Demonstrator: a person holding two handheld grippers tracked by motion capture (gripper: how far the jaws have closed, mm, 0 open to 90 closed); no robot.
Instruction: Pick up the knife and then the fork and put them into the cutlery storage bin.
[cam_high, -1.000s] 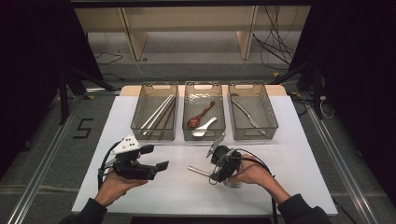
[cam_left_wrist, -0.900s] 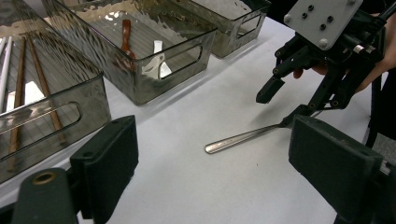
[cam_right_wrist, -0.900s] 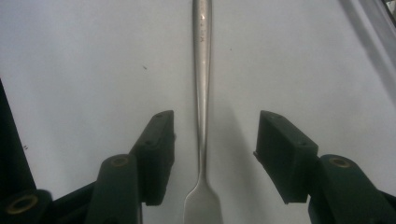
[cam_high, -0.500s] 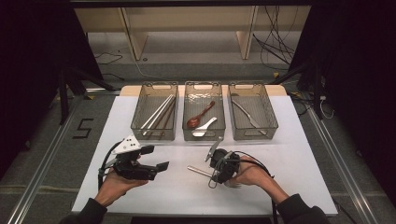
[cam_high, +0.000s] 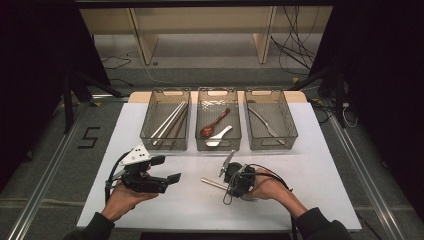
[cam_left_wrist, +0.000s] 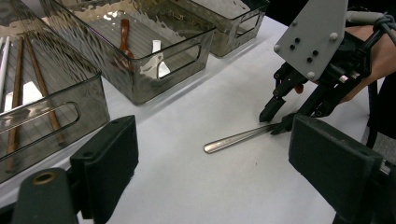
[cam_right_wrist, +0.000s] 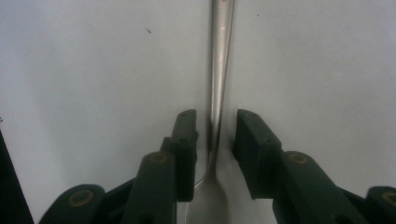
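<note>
The metal utensil (cam_right_wrist: 219, 70), thin, rigid, light and slippery, lies flat on the surface (cam_high: 310, 165); the right gripper (cam_right_wrist: 215, 140), jaws just closing, straddles its narrow neck, pads not yet pressing.

One sign can be read: a large dark figure "5" (cam_high: 89, 137) marked on the grey floor (cam_high: 60, 165), at the left of the high view, just beside the left edge of the white table (cam_high: 300, 200) and level with the row of clear bins. It stands upright as the camera sees it, drawn in blocky, angular strokes. No other text, label, brand or number is legible in the high view or in either gripper view.
</note>
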